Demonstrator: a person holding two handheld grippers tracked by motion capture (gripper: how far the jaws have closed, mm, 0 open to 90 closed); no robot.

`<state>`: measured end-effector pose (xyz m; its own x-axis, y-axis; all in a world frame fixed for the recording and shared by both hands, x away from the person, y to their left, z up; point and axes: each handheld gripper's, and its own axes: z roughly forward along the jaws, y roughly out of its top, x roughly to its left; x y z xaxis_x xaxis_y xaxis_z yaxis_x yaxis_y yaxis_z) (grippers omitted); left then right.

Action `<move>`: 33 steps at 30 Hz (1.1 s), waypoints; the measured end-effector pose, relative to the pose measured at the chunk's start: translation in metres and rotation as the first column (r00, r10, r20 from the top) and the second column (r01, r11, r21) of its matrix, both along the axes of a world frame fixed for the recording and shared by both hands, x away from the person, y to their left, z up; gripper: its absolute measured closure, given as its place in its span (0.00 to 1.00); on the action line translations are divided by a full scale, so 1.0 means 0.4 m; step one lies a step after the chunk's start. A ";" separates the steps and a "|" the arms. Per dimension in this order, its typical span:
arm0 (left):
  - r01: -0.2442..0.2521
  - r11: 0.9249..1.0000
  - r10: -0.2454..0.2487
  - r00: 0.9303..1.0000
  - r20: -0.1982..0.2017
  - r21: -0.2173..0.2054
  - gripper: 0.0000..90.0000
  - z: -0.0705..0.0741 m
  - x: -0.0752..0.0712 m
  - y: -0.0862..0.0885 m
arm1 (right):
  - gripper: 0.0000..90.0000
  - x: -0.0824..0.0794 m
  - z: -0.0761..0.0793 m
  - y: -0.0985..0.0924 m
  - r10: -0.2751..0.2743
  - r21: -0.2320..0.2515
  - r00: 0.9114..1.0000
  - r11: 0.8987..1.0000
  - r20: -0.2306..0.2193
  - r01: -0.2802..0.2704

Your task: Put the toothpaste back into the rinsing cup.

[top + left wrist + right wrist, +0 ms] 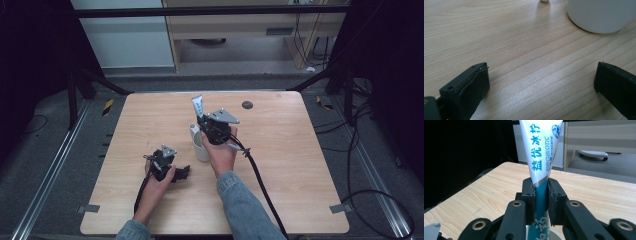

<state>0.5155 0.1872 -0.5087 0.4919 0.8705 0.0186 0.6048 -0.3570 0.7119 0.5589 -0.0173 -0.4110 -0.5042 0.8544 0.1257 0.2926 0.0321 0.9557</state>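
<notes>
Looking down, high view: a light wooden table (280, 165) stood on a grey floor, with the person's two forearms coming in from the near edge.
Right gripper (202, 121), high view: it was held over the middle of the table, jaws clamped on a white-and-teal toothpaste tube (197, 106) that stood upright, its flat crimped end pointing up and away.
White cup (201, 147), high view: it sat just under the right gripper, near the table's centre, partly hidden by the right hand (220, 152).
Left gripper (184, 172), high view: it rested low on the near left part of the table, to the near left of the cup, jaws pointing right.
Small dark disc (247, 105), high view: it lay on the far side of the table, well apart from both grippers.
Left gripper view: the two black jaws stood wide apart with bare wood between them; the white cup's rounded base (599, 17) sat at the far right, apart from the jaws.
Right gripper view: the jaws pressed on the teal lower part of the toothpaste tube (541, 152), which carried teal lettering and the word PROBIOTIC; the tube's lower end ran down toward a pale rim at the bottom edge.
</notes>
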 end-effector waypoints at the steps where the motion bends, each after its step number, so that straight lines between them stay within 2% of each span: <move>1: 0.000 1.000 0.000 1.000 0.000 0.000 0.00 0.000 0.000 0.000 | 0.86 0.000 -0.002 0.000 0.000 -0.001 1.000 1.000 -0.001 0.000; 16: 0.000 1.000 0.000 1.000 0.000 0.001 0.00 0.000 0.000 0.000 | 0.86 -0.008 -0.026 0.003 0.007 -0.019 1.000 1.000 -0.017 -0.007; 33: 0.000 1.000 0.000 1.000 0.000 -0.001 0.00 0.000 0.000 0.000 | 0.86 -0.020 -0.033 -0.011 0.006 -0.035 1.000 0.999 -0.021 -0.006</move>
